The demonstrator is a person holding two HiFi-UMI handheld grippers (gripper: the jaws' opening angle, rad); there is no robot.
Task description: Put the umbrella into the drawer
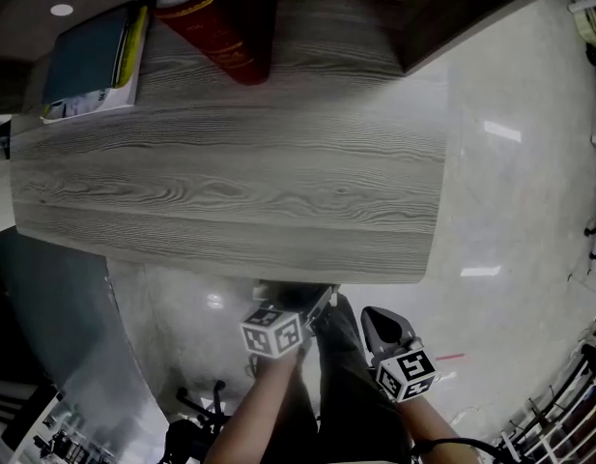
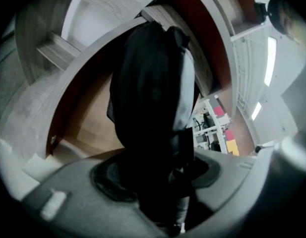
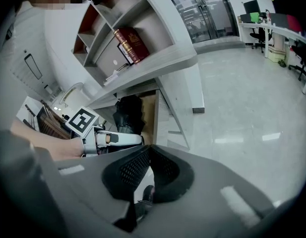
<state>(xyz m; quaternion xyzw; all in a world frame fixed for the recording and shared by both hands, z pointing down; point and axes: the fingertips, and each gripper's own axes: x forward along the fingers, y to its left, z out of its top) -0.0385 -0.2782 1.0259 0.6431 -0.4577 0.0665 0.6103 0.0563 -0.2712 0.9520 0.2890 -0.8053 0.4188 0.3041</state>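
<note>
Both forearms (image 1: 269, 409) reach forward, low under the front edge of the counter (image 1: 240, 182), with the claws tipped downward. The left claw (image 2: 157, 180) is clamped on the black folded umbrella (image 2: 153, 93), which juts ahead at the mouth of the open drawer (image 2: 91, 128) beneath the counter. The right claw (image 3: 149, 151) hangs close on its right, pads pinched together on nothing.

Your head view looks steeply down on the desk top (image 1: 230, 182). Both gripper views face the open drawer (image 3: 149, 108) beneath it, the left one nearest.
</note>
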